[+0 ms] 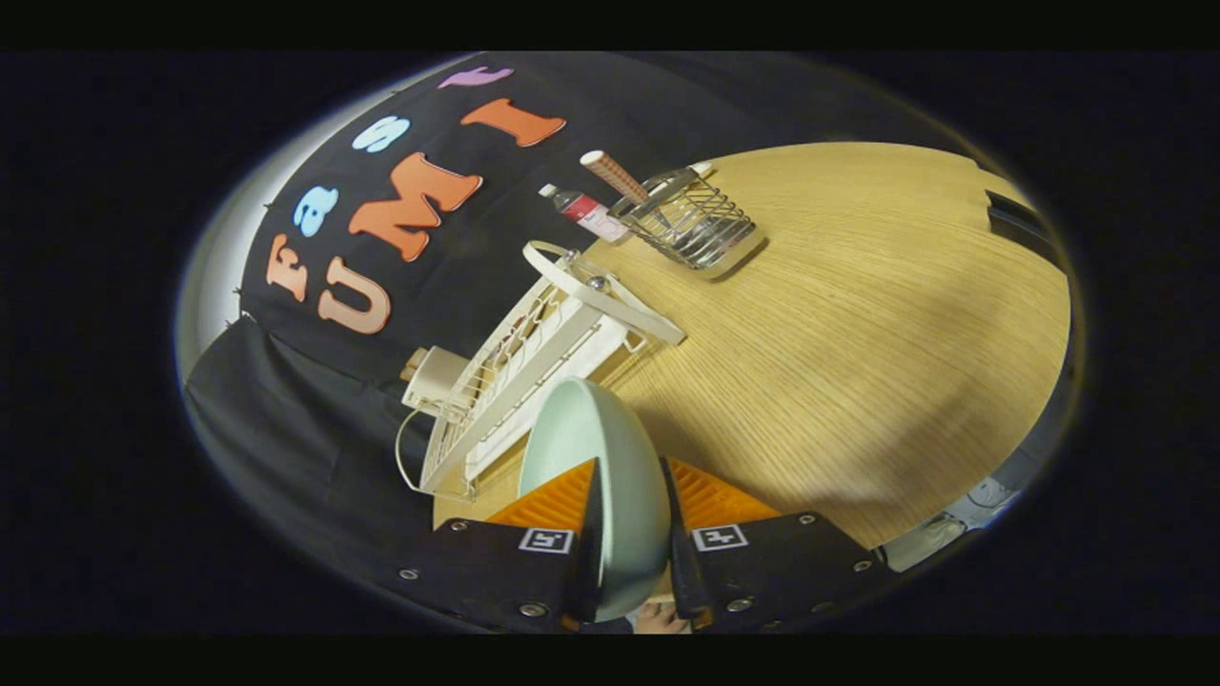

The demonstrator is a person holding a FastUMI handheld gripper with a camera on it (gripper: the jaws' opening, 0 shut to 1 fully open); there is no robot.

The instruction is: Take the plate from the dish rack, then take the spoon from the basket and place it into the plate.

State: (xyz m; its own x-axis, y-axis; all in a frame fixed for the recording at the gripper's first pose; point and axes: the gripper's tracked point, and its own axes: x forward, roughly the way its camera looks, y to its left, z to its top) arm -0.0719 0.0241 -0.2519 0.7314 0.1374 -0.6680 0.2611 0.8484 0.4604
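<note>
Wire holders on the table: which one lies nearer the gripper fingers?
The white wire dish rack, just ahead of the gripper, which grips the pale green plate. The silver wire basket with utensils stands beyond it.

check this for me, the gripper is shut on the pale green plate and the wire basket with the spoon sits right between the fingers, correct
Not quite. The gripper is shut on the pale green plate, as the gripper view shows, but the wire basket is not between the fingers; it stands well beyond them on the wooden table, past the white dish rack.

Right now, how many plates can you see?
1: the pale green plate, held on edge between the tongs, just off the dish rack. Others may be hidden in the rack.
</note>
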